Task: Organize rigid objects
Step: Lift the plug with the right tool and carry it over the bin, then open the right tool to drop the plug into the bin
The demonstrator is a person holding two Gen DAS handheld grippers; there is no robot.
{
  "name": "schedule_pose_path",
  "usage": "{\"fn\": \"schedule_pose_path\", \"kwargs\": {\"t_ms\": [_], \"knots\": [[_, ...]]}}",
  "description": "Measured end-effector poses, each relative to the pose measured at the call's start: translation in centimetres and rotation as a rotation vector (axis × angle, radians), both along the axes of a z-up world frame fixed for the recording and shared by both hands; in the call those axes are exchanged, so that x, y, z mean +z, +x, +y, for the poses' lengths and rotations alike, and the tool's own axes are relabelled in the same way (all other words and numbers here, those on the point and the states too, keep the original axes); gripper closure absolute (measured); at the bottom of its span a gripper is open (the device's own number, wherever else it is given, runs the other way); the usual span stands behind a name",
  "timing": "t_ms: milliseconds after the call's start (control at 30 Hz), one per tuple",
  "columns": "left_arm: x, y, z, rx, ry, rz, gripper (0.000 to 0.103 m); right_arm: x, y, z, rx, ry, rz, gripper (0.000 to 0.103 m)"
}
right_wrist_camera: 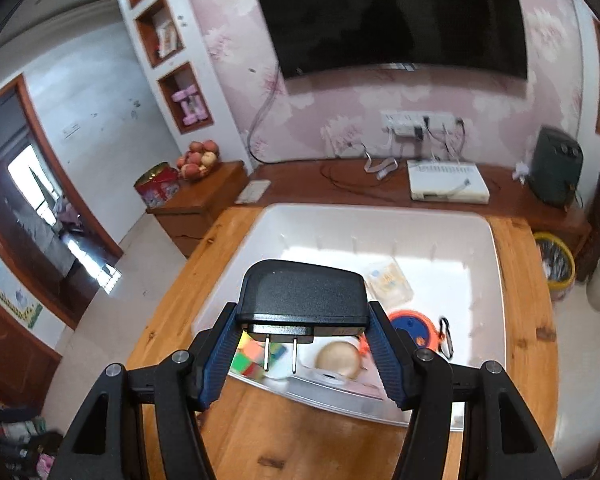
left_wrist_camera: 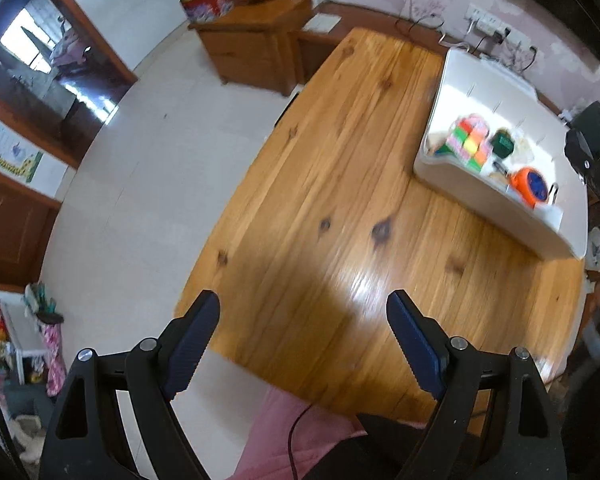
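My right gripper (right_wrist_camera: 302,320) is shut on a black power adapter (right_wrist_camera: 302,294) with two metal prongs pointing down, held above the near side of a white bin (right_wrist_camera: 380,220). In the bin lie a multicoloured puzzle cube (right_wrist_camera: 250,358), an orange and blue tape measure (right_wrist_camera: 414,326), a beige round object (right_wrist_camera: 338,358) and a clear packet (right_wrist_camera: 390,280). My left gripper (left_wrist_camera: 302,312) is open and empty above the wooden table (left_wrist_camera: 320,200). The left wrist view shows the bin (left_wrist_camera: 480,196) at the right with the cube (left_wrist_camera: 470,142), a dark green item (left_wrist_camera: 504,142) and the tape measure (left_wrist_camera: 530,184).
A low wooden cabinet (right_wrist_camera: 204,200) with a fruit bowl (right_wrist_camera: 198,160) and a red tin (right_wrist_camera: 158,188) stands left of the table. A long sideboard (right_wrist_camera: 380,188) under the TV carries a white router and a dark appliance. A yellow wastebasket (right_wrist_camera: 554,260) stands at the right.
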State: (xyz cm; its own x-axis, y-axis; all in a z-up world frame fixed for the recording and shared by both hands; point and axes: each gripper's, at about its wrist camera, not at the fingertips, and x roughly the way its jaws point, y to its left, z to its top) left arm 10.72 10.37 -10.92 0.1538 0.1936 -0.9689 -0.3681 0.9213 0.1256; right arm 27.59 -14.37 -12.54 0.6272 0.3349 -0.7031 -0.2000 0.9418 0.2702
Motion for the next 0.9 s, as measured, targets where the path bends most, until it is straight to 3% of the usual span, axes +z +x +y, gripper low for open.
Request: {"fn": "schedule_pose_path", "kwargs": {"t_ms": [167, 367, 467, 733, 900], "knots": [[-0.8, -2.6, 0.3, 0.065, -0.007, 0.060, 0.015, -4.0, 1.4, -2.4, -0.064, 0.094, 0.163, 0.040], [-1.0, -3.8, 0.6, 0.092, -0.024, 0.085, 0.015, -7.2, 1.6, -3.6, -0.113, 0.113, 0.283, 0.039], [-0.9, -3.9, 0.5, 0.070, -0.031, 0.083, 0.015, -7.1, 1.2, -4.0, -0.118, 0.151, 0.289, 0.027], [-1.5, -2.2, -0.9, -0.122, -0.095, 0.102, 0.015, -5.0, -1.8, -4.7, -0.154, 0.159, 0.261, 0.020], [-0.7, -1.7, -2.0, -0.275, -0.138, 0.062, 0.015, -3.8, -6.8, -4.5, -0.201, 0.118, 0.293, 0.013]]}}
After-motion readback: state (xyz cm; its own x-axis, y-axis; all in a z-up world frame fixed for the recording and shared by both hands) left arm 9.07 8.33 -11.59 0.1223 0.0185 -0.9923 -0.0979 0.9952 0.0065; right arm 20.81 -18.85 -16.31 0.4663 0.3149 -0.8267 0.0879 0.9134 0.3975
